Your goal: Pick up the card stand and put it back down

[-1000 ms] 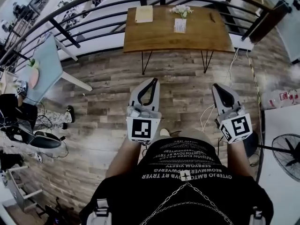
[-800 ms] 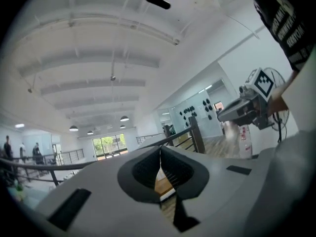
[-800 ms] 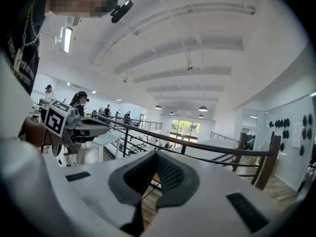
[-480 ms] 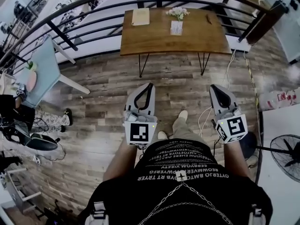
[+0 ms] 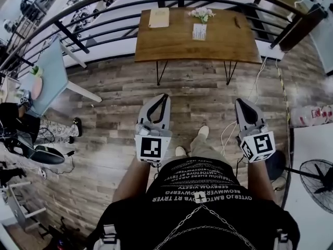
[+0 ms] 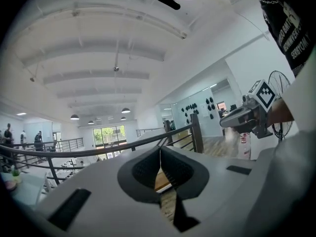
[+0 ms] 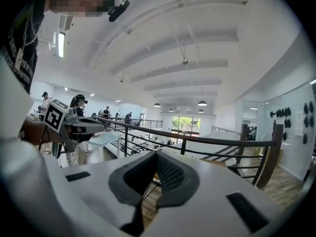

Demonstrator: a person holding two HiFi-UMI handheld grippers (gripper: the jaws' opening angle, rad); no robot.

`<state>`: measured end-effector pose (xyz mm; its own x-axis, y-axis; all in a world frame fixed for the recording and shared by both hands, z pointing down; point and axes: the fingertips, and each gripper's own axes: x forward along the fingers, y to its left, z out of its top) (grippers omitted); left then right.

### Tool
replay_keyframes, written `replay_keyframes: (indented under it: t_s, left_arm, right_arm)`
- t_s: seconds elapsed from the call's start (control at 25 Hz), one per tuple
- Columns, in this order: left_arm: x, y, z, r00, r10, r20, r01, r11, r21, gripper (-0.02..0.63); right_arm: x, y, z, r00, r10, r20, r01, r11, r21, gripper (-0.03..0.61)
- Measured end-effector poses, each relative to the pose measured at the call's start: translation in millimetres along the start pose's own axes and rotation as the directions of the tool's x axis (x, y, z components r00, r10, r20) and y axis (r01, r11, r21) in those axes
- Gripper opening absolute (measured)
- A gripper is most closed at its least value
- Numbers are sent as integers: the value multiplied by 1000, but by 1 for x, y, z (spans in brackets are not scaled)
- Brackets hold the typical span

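The card stand [image 5: 199, 31], a small white upright card, stands on the wooden table [image 5: 171, 43] far ahead, just in front of a small bunch of white flowers [image 5: 202, 13]. Both grippers hang over the plank floor, well short of the table. My left gripper [image 5: 165, 95] is shut with nothing in it; its dark pads meet at the tip in the left gripper view [image 6: 159, 149]. My right gripper [image 5: 240, 101] is likewise shut and empty, its pads pressed together in the right gripper view [image 7: 157, 153]. Both point roughly level toward the table and railing.
A pale booklet [image 5: 159, 17] lies on the table's left end. A black railing [image 5: 99, 7] runs behind the table. A light blue table [image 5: 49, 74] stands at left, a fan [image 5: 318, 184] at lower right, and cables [image 5: 228, 130] trail on the floor. A shoe [image 5: 202, 132] shows between the grippers.
Both grippers have dropped slightly lower in the head view, and a shoe has stepped forward between them. Their jaws have stayed shut.
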<state>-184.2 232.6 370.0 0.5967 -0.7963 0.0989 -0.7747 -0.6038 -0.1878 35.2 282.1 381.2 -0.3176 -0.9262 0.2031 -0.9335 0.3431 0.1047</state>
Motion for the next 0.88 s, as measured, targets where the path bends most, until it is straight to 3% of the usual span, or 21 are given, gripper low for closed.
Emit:
replay_keyframes:
  t_s: [0.6, 0.68, 0.8, 0.88]
  left_arm:
    - [78, 6, -3, 999, 4, -36, -5, 1000, -19, 28]
    - [90, 6, -2, 1000, 7, -29, -6, 1000, 9, 28]
    - [105, 8, 3, 999, 38, 1, -38, 992, 118, 28]
    - [115, 9, 7, 998, 63, 31, -67, 988, 140, 28]
  right_arm:
    - [55, -50, -6, 999, 38, -13, -38, 999, 22, 15]
    - [62, -58, -6, 999, 42, -13, -41, 999, 23, 14]
    - [72, -70, -4, 999, 43, -12, -43, 999, 22, 14]
    - [77, -80, -4, 999, 41, -11, -41, 999, 26, 14]
